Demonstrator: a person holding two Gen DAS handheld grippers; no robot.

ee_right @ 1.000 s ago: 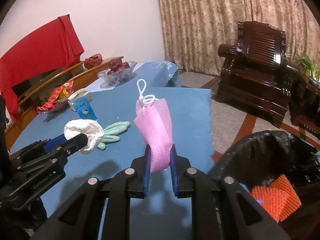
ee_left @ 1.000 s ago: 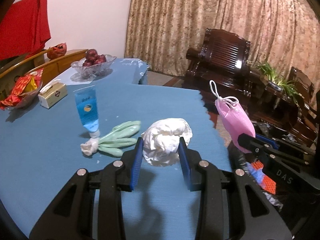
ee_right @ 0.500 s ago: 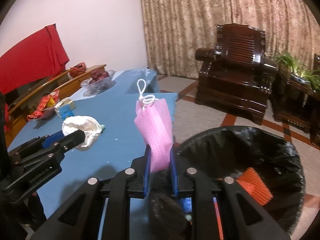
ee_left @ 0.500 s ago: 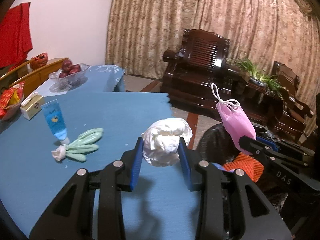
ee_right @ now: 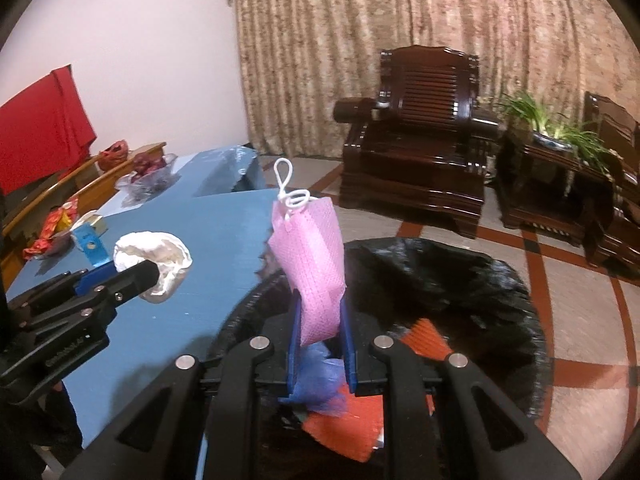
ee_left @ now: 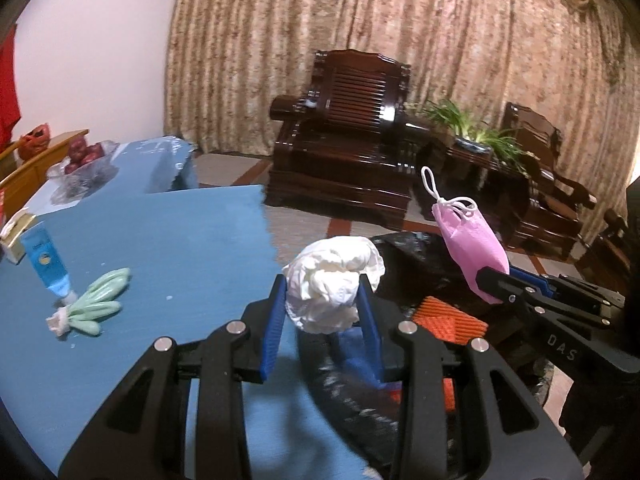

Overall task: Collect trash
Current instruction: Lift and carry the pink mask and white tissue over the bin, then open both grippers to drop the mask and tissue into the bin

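My left gripper (ee_left: 322, 304) is shut on a crumpled white tissue (ee_left: 334, 280) and holds it at the blue table's right edge, at the rim of a black trash bag (ee_left: 416, 264). My right gripper (ee_right: 320, 320) is shut on a pink face mask (ee_right: 312, 260) with white loops, held over the open black trash bag (ee_right: 460, 280). Orange and blue trash (ee_right: 344, 420) lies inside the bag. A blue tube (ee_left: 44, 264) and a pale green glove (ee_left: 96, 304) lie on the table (ee_left: 168, 248). The tissue also shows in the right wrist view (ee_right: 154, 260).
A glass bowl of red fruit (ee_left: 80, 156), a small box (ee_left: 16, 232) and red snack packets (ee_right: 52, 228) sit at the table's far left. Dark wooden armchairs (ee_left: 352, 160) and a potted plant (ee_left: 472, 128) stand behind the bag on the tiled floor.
Both grippers have swung right with their loads, from over the table to the trash bag. The mask now hangs over the bag's opening and the tissue is at its rim.
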